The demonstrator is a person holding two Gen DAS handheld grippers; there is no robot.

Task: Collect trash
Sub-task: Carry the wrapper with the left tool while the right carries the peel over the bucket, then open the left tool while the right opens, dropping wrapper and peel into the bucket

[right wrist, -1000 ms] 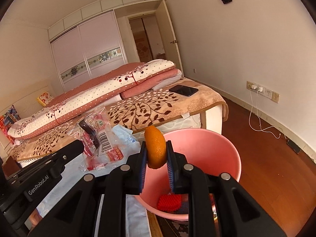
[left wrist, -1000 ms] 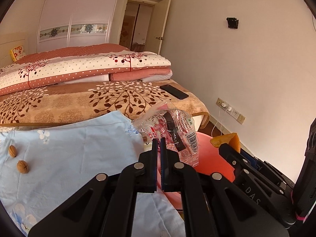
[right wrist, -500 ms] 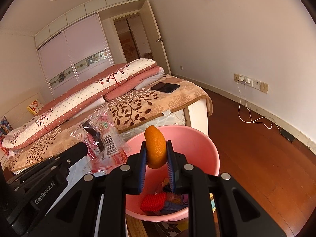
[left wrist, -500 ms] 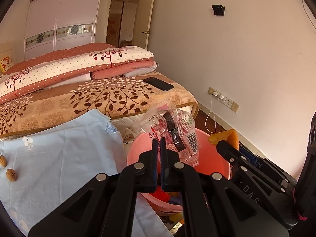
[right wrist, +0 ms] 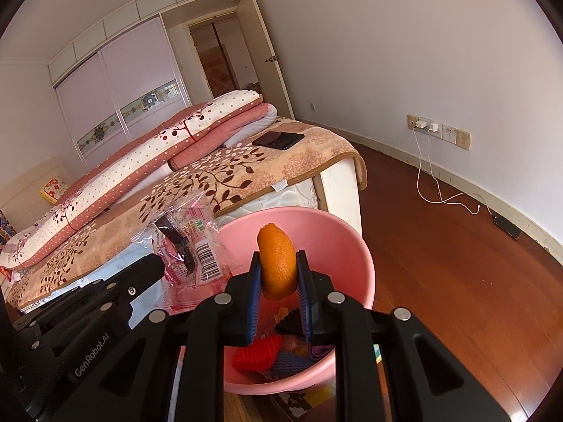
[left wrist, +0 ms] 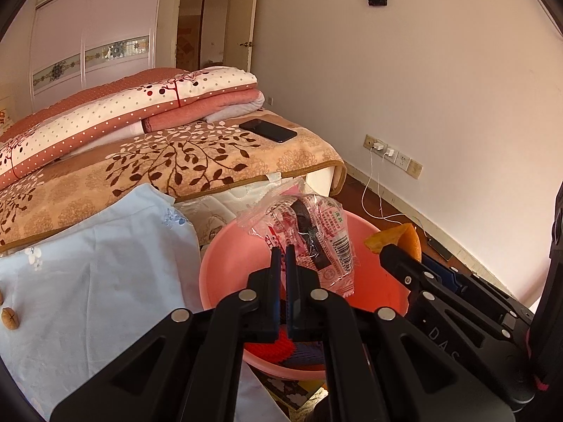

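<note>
My left gripper (left wrist: pixel 280 251) is shut on a clear plastic wrapper (left wrist: pixel 313 239) with red print and a barcode, and holds it above the pink bucket (left wrist: pixel 218 274). My right gripper (right wrist: pixel 278 263) is shut on a piece of orange peel (right wrist: pixel 277 263) and holds it above the same bucket (right wrist: pixel 337 246). The peel also shows in the left wrist view (left wrist: pixel 397 237), and the wrapper in the right wrist view (right wrist: pixel 191 239). Red and dark mesh trash (right wrist: pixel 257 353) lies in the bucket's bottom.
A light blue cloth (left wrist: pixel 88 263) with two walnuts (left wrist: pixel 10 318) at its left edge lies left of the bucket. A bed with a leaf-print blanket (left wrist: pixel 158 165) and a black phone (left wrist: pixel 268 130) stands behind. Wood floor (right wrist: pixel 440 281) and charger cables run along the right wall.
Both grippers have moved right, from over the blue cloth to over the pink bucket, still holding the wrapper and the peel. The bucket's inside has come into view.
</note>
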